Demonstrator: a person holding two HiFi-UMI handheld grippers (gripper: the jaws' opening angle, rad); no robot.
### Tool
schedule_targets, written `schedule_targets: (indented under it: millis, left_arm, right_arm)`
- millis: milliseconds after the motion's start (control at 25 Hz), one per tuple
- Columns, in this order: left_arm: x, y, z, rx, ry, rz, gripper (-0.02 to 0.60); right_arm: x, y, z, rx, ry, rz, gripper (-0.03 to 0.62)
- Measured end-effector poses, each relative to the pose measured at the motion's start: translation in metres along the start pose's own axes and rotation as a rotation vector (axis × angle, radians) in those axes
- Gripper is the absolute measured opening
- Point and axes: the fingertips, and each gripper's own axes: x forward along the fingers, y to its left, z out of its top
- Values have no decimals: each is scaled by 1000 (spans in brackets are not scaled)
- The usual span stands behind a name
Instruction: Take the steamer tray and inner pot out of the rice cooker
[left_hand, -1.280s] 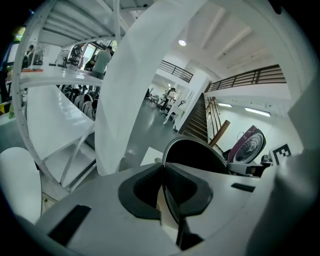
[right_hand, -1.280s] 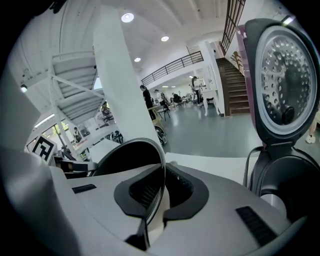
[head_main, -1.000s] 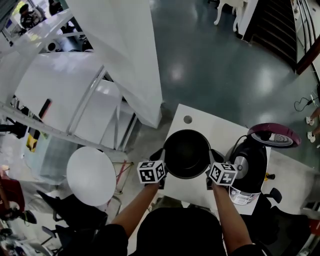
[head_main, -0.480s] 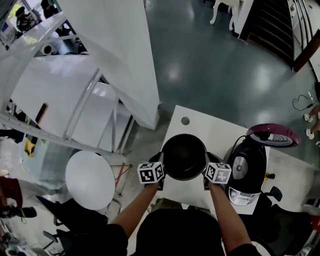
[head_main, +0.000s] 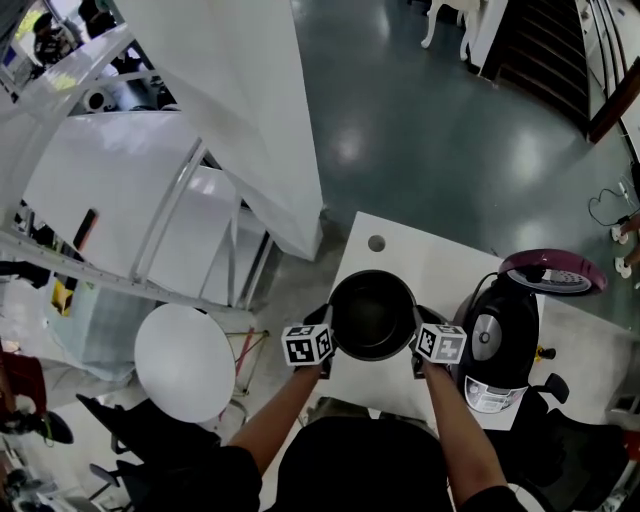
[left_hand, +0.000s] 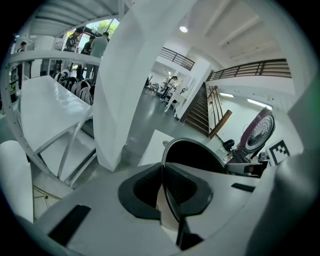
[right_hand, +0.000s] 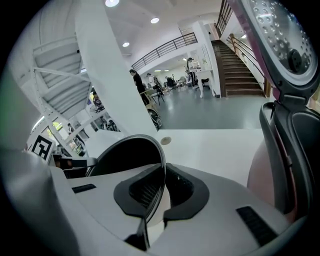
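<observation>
The black inner pot (head_main: 372, 315) hangs above the near left part of the white table (head_main: 405, 255), held by its rim from both sides. My left gripper (head_main: 328, 332) is shut on the left rim, which runs as a thin edge between its pads (left_hand: 162, 185). My right gripper (head_main: 417, 336) is shut on the right rim (right_hand: 162, 187). The pot (left_hand: 195, 156) (right_hand: 125, 157) looks empty. The black rice cooker (head_main: 498, 345) stands just right of the pot, its purple-rimmed lid (head_main: 553, 272) open. No steamer tray shows.
The table has a round cable hole (head_main: 376, 242) beyond the pot. A big white slanted column (head_main: 250, 110) rises left of the table, and a round white tabletop (head_main: 183, 362) lies lower left. The cooker's body (right_hand: 285, 150) is close to my right gripper.
Both grippers and the pot between them have sunk a little toward the table. The grip on the rim has stayed the same.
</observation>
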Motion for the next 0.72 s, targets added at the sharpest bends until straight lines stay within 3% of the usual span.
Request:
schedule_targets:
  millis: [160, 440, 600, 720]
  left_arm:
    - [2, 0, 1, 39, -12, -4, 20]
    - [-8, -7, 10, 90, -46, -31, 89]
    - [-30, -21, 27, 117, -104, -45, 91]
    - [-53, -52, 42, 166, -166, -107, 73]
  right_arm:
    - [3, 5, 0, -43, -11, 17, 20]
    - [-22, 10, 5, -81, -41, 45, 74]
    - [-61, 25, 24, -98, -137, 110, 61]
    - [-104, 37, 39, -92, -240, 169, 27]
